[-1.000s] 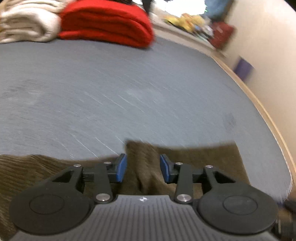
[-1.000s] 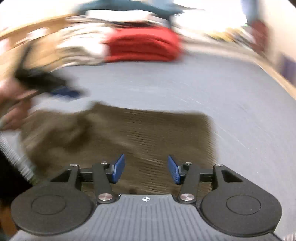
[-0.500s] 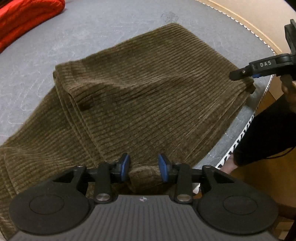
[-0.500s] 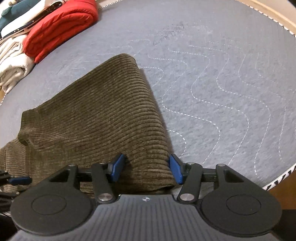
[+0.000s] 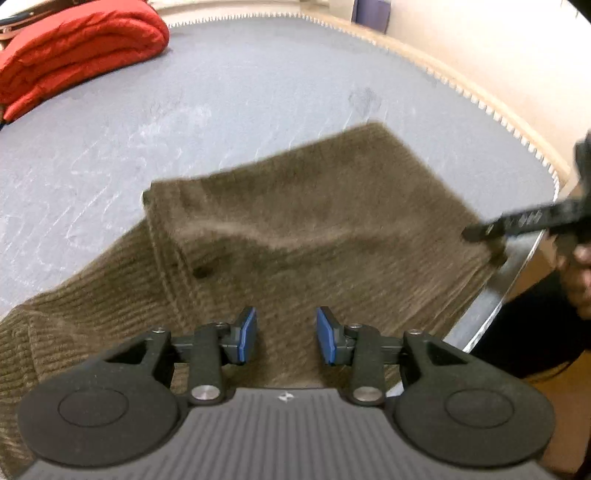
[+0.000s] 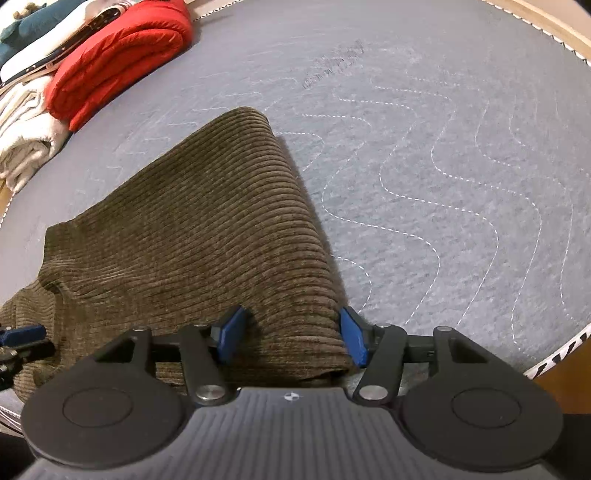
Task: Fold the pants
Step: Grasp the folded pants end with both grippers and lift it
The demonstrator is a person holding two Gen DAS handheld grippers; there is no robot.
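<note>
One brown corduroy pants (image 6: 207, 236), one red folded blanket (image 6: 118, 62), two tongs (image 5: 284, 336).

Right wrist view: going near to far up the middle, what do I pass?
Right gripper, jaws opening around the fabric → brown corduroy pants → bare grey quilted mat → wooden edge.
</note>
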